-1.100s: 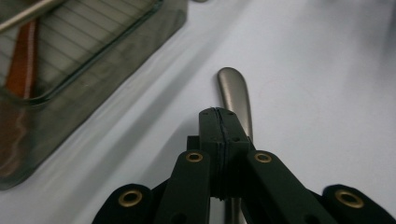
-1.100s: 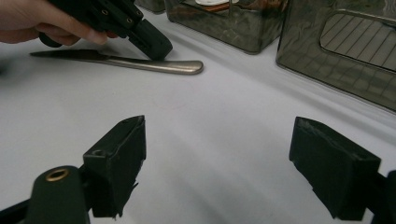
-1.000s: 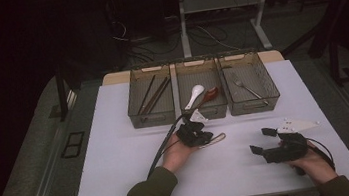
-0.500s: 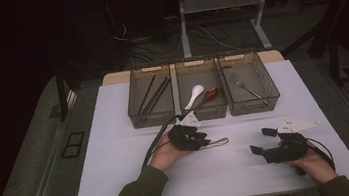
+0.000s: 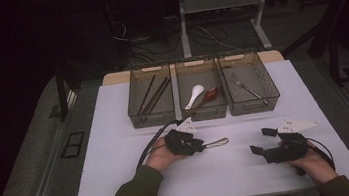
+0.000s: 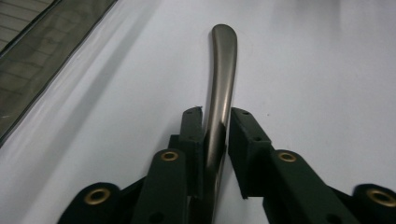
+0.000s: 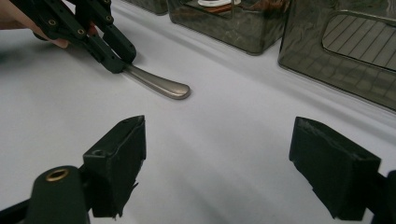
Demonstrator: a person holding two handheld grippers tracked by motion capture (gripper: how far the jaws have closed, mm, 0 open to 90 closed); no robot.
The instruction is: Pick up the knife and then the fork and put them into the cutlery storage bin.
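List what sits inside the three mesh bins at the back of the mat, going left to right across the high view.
Chopsticks in the left bin → white spoon → brown spoon, both in the middle bin → fork in the right bin.

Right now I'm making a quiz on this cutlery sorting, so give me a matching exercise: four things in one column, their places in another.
Things:
1. white spoon
2. fork
3. chopsticks
4. metal handle

Places:
A. left bin
B. between the jaws of the left gripper, over the table
C. middle bin
D. right bin

Pairs: 1-C, 2-D, 3-A, 4-B
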